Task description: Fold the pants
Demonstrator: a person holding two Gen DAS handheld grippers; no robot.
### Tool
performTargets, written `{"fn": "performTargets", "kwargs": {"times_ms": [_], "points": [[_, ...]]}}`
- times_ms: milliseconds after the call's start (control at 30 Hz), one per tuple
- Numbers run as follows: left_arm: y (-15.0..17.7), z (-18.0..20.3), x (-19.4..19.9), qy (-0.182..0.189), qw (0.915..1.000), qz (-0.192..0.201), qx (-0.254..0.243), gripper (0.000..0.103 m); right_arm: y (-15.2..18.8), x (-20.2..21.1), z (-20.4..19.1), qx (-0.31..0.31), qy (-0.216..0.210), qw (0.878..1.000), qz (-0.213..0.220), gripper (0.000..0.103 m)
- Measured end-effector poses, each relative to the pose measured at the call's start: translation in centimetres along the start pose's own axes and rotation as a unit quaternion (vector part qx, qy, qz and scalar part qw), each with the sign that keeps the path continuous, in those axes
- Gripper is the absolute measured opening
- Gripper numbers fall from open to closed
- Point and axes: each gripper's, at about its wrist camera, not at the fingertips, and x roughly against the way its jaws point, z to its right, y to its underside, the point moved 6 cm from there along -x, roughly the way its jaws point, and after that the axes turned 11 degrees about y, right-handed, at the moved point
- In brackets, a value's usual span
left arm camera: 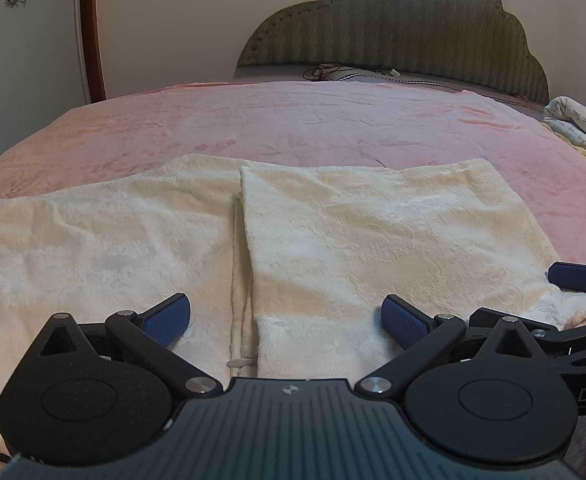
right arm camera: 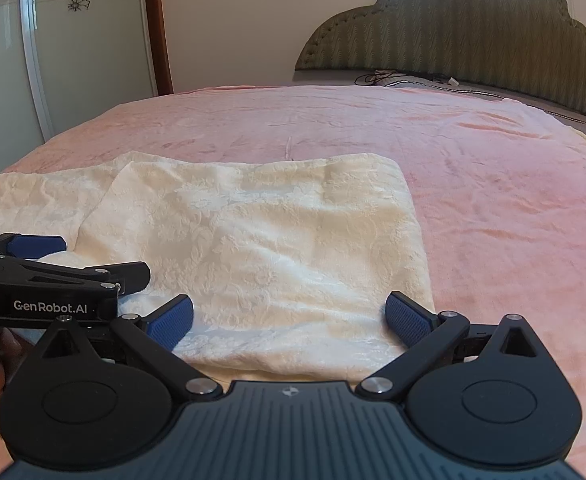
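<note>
Fingers spread wide over cream pants on pink blanket.

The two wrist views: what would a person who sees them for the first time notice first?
First, the cream pants lying on the pink blanket near its front edge, with one part folded over the other. Next, both grippers open just above the cloth: the left gripper over the edge of the upper layer, the right gripper over the near right part. Behind, a green scalloped headboard stands against the wall.
</note>
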Motion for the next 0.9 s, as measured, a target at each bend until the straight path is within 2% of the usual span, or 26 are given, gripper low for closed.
{"fn": "performTargets", "kwargs": {"times_ms": [367,533,600,733,900], "points": [[-0.2,-0.2,0.5,0.005,1.0000,-0.005,0.001,0.103,0.0,0.2,0.0,0.003,0.005,1.000,0.004,0.103],[-0.8,-0.8,2.2,-0.014,0.9997,-0.002,-0.018,0.103,-0.2,1.2,0.1,-0.022,0.004,0.999,0.023,0.103],[-0.6,-1.1,2.1,-0.030,0.9989,-0.011,-0.035,0.103,-0.1,1.1,-0.4,-0.012,0.002,1.000,0.019,0.103],[-0.7,-2.0,2.5,-0.020,0.9997,-0.013,-0.011,0.103,-0.1,0.8,-0.9,0.012,0.013,1.000,0.005,0.103],[-1.0,-3.0,3.7,-0.033,0.9994,-0.008,-0.008,0.103,-0.5,1.6,-1.0,0.002,0.016,1.000,0.014,0.103]]}}
